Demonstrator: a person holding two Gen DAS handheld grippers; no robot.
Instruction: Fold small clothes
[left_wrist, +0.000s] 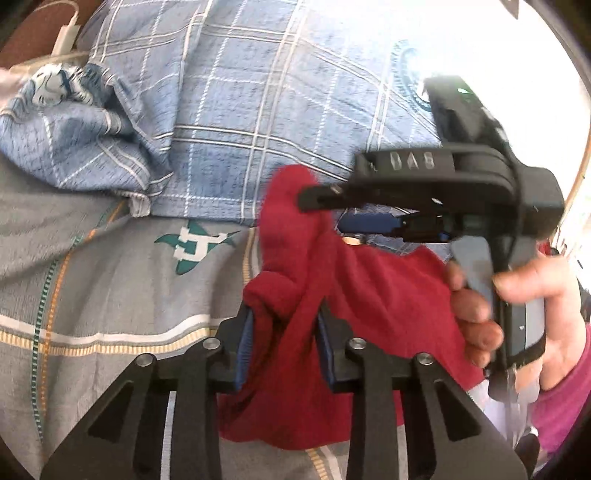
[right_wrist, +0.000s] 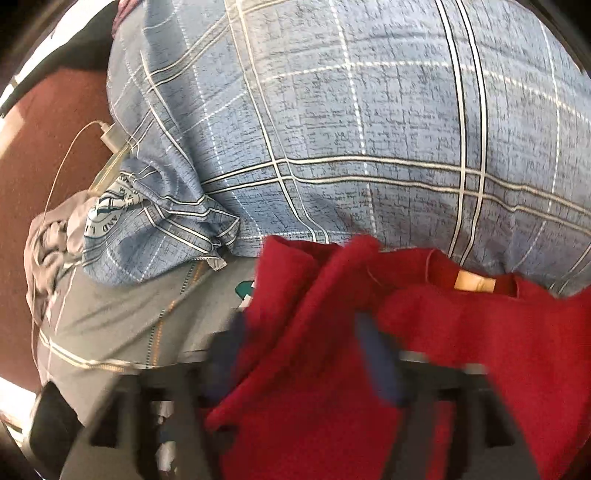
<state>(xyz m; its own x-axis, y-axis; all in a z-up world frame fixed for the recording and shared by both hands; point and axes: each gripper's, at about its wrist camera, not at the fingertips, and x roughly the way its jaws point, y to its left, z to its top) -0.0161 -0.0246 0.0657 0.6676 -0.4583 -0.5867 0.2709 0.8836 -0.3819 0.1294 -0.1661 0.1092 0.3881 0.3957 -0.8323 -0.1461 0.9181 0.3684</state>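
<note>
One red garment (left_wrist: 369, 291) lies bunched on the bed. One blue checked pillow (left_wrist: 229, 92) sits behind it, on one grey sheet (left_wrist: 92, 258) with one teal emblem (left_wrist: 195, 245). One white charger (right_wrist: 110, 142) with its cable lies beside the pillow. Two claws show: the left claw (left_wrist: 284, 347) and the right claw (left_wrist: 332, 206), with one hand (left_wrist: 517, 306) visible.

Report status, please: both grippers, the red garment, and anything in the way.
Left gripper shut on red garment. Right gripper open beside raised fold. Blue plaid pillow directly behind; nothing blocking.
</note>
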